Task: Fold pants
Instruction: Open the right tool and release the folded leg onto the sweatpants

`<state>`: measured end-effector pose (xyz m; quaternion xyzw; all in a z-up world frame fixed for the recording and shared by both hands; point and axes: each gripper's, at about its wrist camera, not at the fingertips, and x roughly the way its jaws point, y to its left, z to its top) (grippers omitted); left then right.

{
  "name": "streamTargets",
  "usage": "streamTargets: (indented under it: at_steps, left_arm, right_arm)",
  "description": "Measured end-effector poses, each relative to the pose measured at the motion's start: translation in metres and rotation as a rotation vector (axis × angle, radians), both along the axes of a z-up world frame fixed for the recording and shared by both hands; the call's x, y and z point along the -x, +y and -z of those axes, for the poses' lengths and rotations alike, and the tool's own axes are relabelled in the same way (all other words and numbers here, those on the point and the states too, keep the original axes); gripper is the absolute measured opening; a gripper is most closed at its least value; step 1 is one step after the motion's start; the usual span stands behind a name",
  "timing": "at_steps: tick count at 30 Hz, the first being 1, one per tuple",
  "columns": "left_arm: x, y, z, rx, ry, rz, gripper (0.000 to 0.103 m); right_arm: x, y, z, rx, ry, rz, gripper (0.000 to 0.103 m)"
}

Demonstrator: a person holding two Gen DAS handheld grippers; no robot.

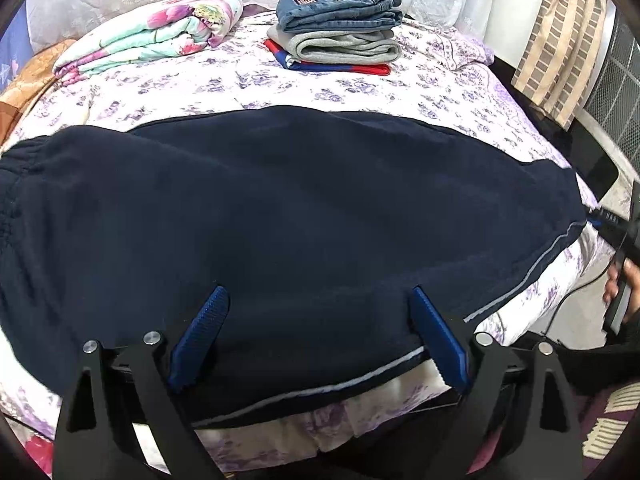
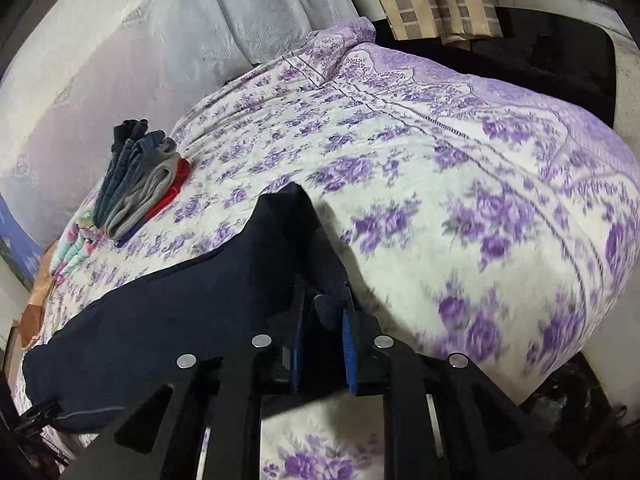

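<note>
Dark navy pants with a grey side stripe lie spread across the near part of the bed, waistband at the left. My left gripper is open, its blue fingers wide apart over the near edge of the pants. My right gripper is shut on the right end of the navy pants and lifts that cloth into a peak above the bedspread. The right gripper also shows in the left wrist view at the pants' right end.
A floral purple bedspread covers the bed. A stack of folded jeans, grey and red clothes sits at the back. A folded floral blanket lies back left. A striped curtain hangs at the right.
</note>
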<state>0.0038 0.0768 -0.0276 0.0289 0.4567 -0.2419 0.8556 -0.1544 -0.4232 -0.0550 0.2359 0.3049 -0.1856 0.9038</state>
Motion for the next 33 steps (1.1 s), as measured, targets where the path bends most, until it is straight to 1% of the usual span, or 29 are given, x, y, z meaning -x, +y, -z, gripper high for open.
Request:
streamTargets:
  at_steps: [1, 2, 3, 4, 5, 6, 7, 8, 9, 10, 11, 12, 13, 14, 15, 16, 17, 18, 19, 20, 21, 22, 23, 25, 26, 27, 29, 31, 33]
  left_arm:
    - [0.002, 0.005, -0.002, -0.026, -0.009, -0.014, 0.09]
    - [0.002, 0.009, -0.002, -0.039, -0.011, -0.025, 0.089]
    - [0.003, 0.019, 0.0, -0.059, -0.006, -0.054, 0.089]
    - [0.004, 0.026, 0.002, -0.058, 0.002, -0.07, 0.088]
    - [0.006, 0.033, 0.003, -0.049, 0.006, -0.078, 0.084]
    - [0.01, 0.037, 0.001, -0.05, 0.001, -0.081, 0.084]
    - [0.013, 0.038, -0.002, -0.055, -0.006, -0.086, 0.084]
    - [0.016, 0.038, -0.007, -0.054, -0.015, -0.091, 0.085]
    - [0.018, 0.038, -0.016, -0.031, -0.029, -0.083, 0.086]
    - [0.02, 0.036, -0.024, -0.01, -0.048, -0.069, 0.086]
    - [0.021, 0.034, -0.032, -0.001, -0.077, -0.057, 0.088]
    - [0.022, 0.031, -0.04, -0.004, -0.113, -0.049, 0.094]
    - [0.021, 0.026, -0.047, -0.02, -0.158, -0.047, 0.097]
    - [0.017, 0.023, -0.049, -0.035, -0.175, -0.056, 0.098]
    - [0.008, 0.02, -0.047, -0.048, -0.176, -0.068, 0.098]
    - [0.001, 0.019, -0.043, -0.057, -0.172, -0.076, 0.098]
    - [-0.01, 0.02, -0.035, -0.082, -0.16, -0.103, 0.098]
    - [-0.021, 0.022, -0.026, -0.096, -0.133, -0.125, 0.098]
    - [-0.028, 0.025, -0.018, -0.096, -0.1, -0.134, 0.098]
    - [-0.035, 0.028, -0.009, -0.093, -0.058, -0.146, 0.098]
    - [-0.039, 0.031, -0.002, -0.091, -0.034, -0.157, 0.098]
    - [-0.039, 0.032, 0.003, -0.098, -0.029, -0.16, 0.098]
    - [-0.036, 0.03, 0.005, -0.116, -0.044, -0.153, 0.098]
    - [-0.032, 0.028, 0.007, -0.143, -0.053, -0.139, 0.098]
    - [-0.03, 0.029, 0.008, -0.141, -0.056, -0.131, 0.098]
    - [-0.029, 0.032, 0.007, -0.122, -0.053, -0.123, 0.098]
    - [-0.03, 0.04, 0.005, -0.074, -0.041, -0.113, 0.098]
    - [-0.033, 0.043, 0.004, -0.039, -0.03, -0.106, 0.098]
    - [-0.033, 0.043, 0.003, -0.03, -0.027, -0.103, 0.098]
  right_arm:
    - [-0.003, 0.002, -0.002, 0.067, 0.051, 0.036, 0.018]
    - [-0.002, -0.004, -0.009, 0.155, 0.1, 0.098, 0.016]
    - [0.001, -0.017, -0.02, 0.269, 0.147, 0.183, 0.02]
    - [0.004, -0.017, -0.027, 0.324, 0.146, 0.224, 0.021]
    - [0.009, -0.015, -0.037, 0.327, 0.108, 0.227, 0.021]
    - [0.015, -0.014, -0.045, 0.304, 0.068, 0.196, 0.021]
    - [0.014, -0.006, -0.055, 0.271, 0.009, 0.13, 0.024]
    - [0.013, 0.003, -0.062, 0.247, -0.027, 0.065, 0.035]
    - [0.002, 0.019, -0.072, 0.204, -0.069, -0.06, 0.073]
    - [-0.009, 0.035, -0.08, 0.168, -0.093, -0.174, 0.094]
    - [-0.024, 0.053, -0.089, 0.131, -0.119, -0.294, 0.094]
    - [-0.044, 0.08, -0.099, 0.091, -0.139, -0.445, 0.094]
    - [-0.063, 0.101, -0.107, 0.061, -0.14, -0.56, 0.094]
    - [-0.084, 0.122, -0.113, 0.032, -0.129, -0.664, 0.094]
    - [-0.118, 0.155, -0.118, -0.018, -0.1, -0.809, 0.094]
    - [-0.139, 0.172, -0.119, -0.046, -0.077, -0.88, 0.094]
    - [-0.164, 0.193, -0.12, -0.079, -0.044, -0.956, 0.094]
    - [-0.195, 0.217, -0.117, -0.115, -0.002, -1.016, 0.094]
    - [-0.224, 0.239, -0.11, -0.146, 0.052, -1.062, 0.094]
    - [-0.243, 0.253, -0.104, -0.169, 0.098, -1.091, 0.094]
    - [-0.272, 0.273, -0.091, -0.211, 0.184, -1.138, 0.094]
    - [-0.293, 0.285, -0.079, -0.238, 0.253, -1.163, 0.094]
    - [-0.31, 0.295, -0.068, -0.257, 0.307, -1.169, 0.094]
    - [-0.333, 0.308, -0.044, -0.311, 0.434, -1.18, 0.094]
    - [-0.336, 0.313, -0.034, -0.338, 0.503, -1.196, 0.094]
    - [-0.338, 0.314, -0.025, -0.403, 0.571, -1.23, 0.094]
    - [-0.329, 0.315, -0.018, -0.488, 0.638, -1.292, 0.094]
    - [-0.318, 0.317, -0.017, -0.51, 0.674, -1.366, 0.094]
    - [-0.314, 0.318, -0.011, -0.483, 0.712, -1.364, 0.093]
